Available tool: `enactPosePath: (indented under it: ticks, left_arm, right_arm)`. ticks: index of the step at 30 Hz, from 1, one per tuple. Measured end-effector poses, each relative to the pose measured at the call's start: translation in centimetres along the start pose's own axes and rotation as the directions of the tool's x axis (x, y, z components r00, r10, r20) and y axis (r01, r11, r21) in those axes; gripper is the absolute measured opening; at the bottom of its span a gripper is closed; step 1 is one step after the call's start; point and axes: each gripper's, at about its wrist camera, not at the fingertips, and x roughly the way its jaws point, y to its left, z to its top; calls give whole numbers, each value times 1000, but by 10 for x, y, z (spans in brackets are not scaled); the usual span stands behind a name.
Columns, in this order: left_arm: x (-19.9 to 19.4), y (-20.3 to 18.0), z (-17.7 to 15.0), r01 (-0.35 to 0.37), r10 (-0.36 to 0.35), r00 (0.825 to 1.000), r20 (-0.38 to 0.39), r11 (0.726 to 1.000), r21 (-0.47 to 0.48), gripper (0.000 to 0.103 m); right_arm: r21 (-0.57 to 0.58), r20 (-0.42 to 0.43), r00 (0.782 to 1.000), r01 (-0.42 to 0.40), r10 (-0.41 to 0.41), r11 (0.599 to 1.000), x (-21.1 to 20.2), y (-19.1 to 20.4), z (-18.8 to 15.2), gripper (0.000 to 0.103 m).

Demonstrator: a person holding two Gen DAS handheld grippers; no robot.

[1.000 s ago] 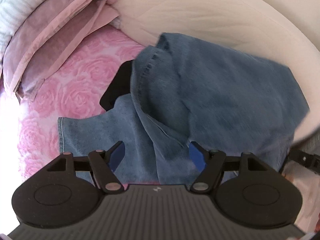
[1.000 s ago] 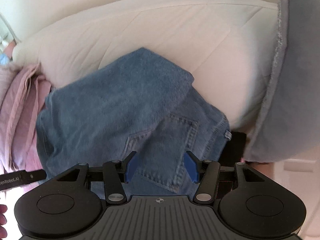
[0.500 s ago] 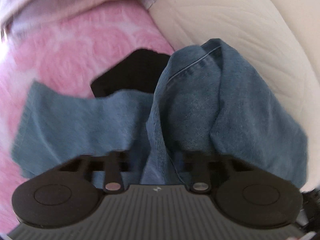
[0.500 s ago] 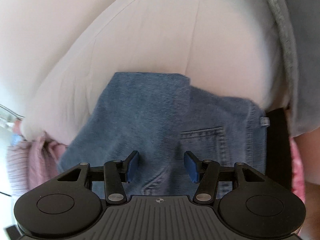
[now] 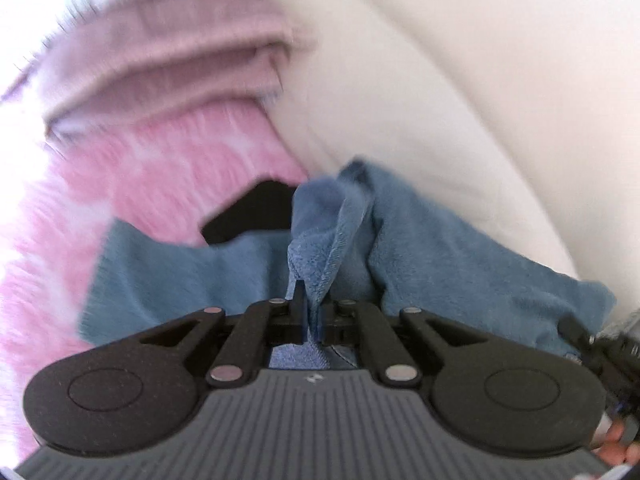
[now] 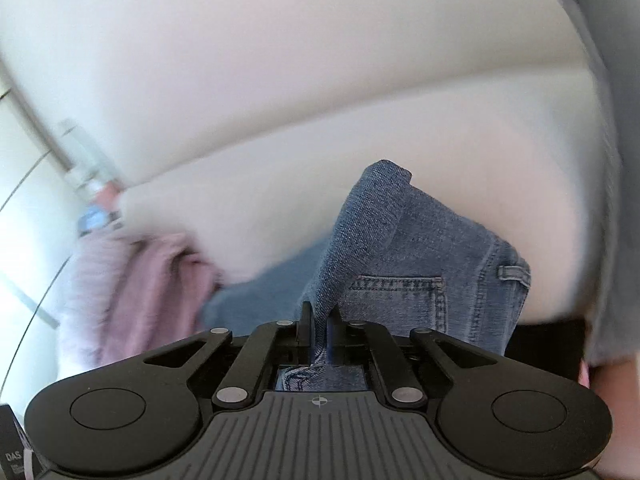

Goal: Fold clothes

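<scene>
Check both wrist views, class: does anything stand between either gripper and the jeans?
Nothing visible does. The left gripper is shut on a raised fold of the jeans, and the right gripper pinches another fold beside the back pocket. The black item lies beyond them.

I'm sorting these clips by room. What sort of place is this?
Most likely a bedroom, with the folding done on a bed: a pink rose-patterned bedspread, mauve pillows stacked at one end, and a white quilted duvet that the jeans lie against.
</scene>
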Motion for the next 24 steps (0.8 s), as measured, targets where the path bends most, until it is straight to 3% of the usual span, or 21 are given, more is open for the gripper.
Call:
enactPosePath:
  ticks: [3,6,8,10,12,14,18,24]
  left_arm:
    - [-64,20,-4,-3,5,994,107,1000,-19,1]
    - [-138,45,-10,-17,25,974,223,999,-38,1]
    - [-187,61,-14,-30,43,953,300,998,-46,1]
    - [-242,76,-18,-49,67,917,392,997,-56,1]
    - [-299,92,-22,-68,93,870,484,995,-69,1]
    - [-361,107,-28,-88,120,814,568,993,-84,1]
    - [-473,128,-43,-146,175,693,700,984,-100,1]
    - [-615,147,-81,-241,232,518,824,963,-119,1]
  right_arm:
    - [-82,17,995,-93,95,992,-26,47,-6,3]
    - [-152,20,981,-189,194,970,-49,93,-16,3]
    - [-195,11,960,-271,278,943,-66,128,-25,3]
    - [-236,0,933,-350,360,907,-84,163,-34,3]
    - [-278,-9,897,-427,443,860,-97,203,-48,3]
    - [-305,-22,847,-512,532,803,-118,241,-59,3]
    - [-355,-53,723,-658,689,664,-171,316,-85,3]
    - [-351,-114,563,-793,818,497,-232,383,-131,3]
